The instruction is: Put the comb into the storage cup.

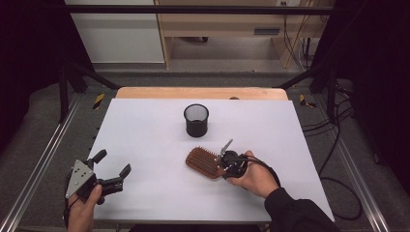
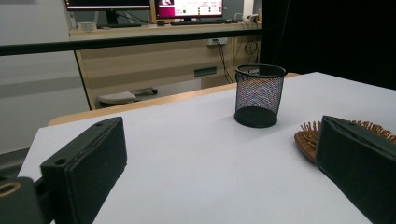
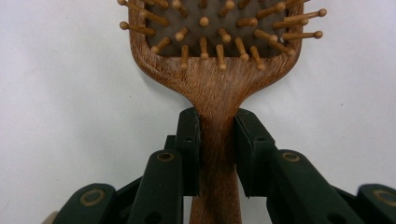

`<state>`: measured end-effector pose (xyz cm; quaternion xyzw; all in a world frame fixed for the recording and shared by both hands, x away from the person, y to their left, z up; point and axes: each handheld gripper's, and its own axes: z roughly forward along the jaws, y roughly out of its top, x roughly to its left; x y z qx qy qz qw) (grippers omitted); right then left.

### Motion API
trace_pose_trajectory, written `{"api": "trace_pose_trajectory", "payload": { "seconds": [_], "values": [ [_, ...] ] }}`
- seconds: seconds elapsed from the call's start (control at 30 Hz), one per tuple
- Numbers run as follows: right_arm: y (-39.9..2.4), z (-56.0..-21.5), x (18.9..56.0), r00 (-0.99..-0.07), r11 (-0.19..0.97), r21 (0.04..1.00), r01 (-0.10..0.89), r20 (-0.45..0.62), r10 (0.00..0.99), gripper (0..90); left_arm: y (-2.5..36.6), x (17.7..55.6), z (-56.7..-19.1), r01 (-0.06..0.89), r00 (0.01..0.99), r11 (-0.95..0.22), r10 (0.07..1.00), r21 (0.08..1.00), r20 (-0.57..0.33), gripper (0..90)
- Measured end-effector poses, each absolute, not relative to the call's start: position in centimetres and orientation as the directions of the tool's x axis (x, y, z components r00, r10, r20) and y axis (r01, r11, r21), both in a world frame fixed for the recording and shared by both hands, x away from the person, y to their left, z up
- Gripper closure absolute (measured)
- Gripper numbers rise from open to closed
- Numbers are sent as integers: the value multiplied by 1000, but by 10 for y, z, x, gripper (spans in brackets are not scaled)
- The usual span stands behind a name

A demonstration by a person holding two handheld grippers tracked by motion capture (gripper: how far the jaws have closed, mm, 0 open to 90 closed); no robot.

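Note:
A wooden hairbrush (image 1: 203, 162) lies bristles-up on the white table (image 1: 145, 135), right of centre. My right gripper (image 1: 225, 167) is shut on its handle; in the right gripper view both black pads press the sides of the hairbrush handle (image 3: 217, 140), with the bristled head just beyond. My left gripper (image 1: 112, 165) rests at the table's near left corner, open, with nothing between its fingers. In the left gripper view the hairbrush head (image 2: 309, 136) peeks out behind the right-hand jaw.
A black mesh cup (image 1: 196, 120) stands upright at the table's middle, beyond the hairbrush; the mesh cup (image 2: 259, 95) is also ahead in the left gripper view. Wooden furniture and cables lie past the far edge.

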<state>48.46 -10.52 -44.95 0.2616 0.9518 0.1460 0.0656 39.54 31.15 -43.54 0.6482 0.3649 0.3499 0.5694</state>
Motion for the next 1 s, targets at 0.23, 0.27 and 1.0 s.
{"api": "trace_pose_trajectory", "payload": {
  "seconds": [0.23,0.27,1.0],
  "values": [
    [-110,-448,472,-848,792,419,444,-88,522,728,313,395,-435,78,478,-77,878,994,30,25],
    [-112,-447,471,-845,780,440,444,-84,529,728,313,396,-435,78,478,-78,878,994,32,25],
    [-143,-421,457,-778,508,777,371,-38,627,728,300,409,-436,138,491,71,861,988,-131,31]
  ]
}}
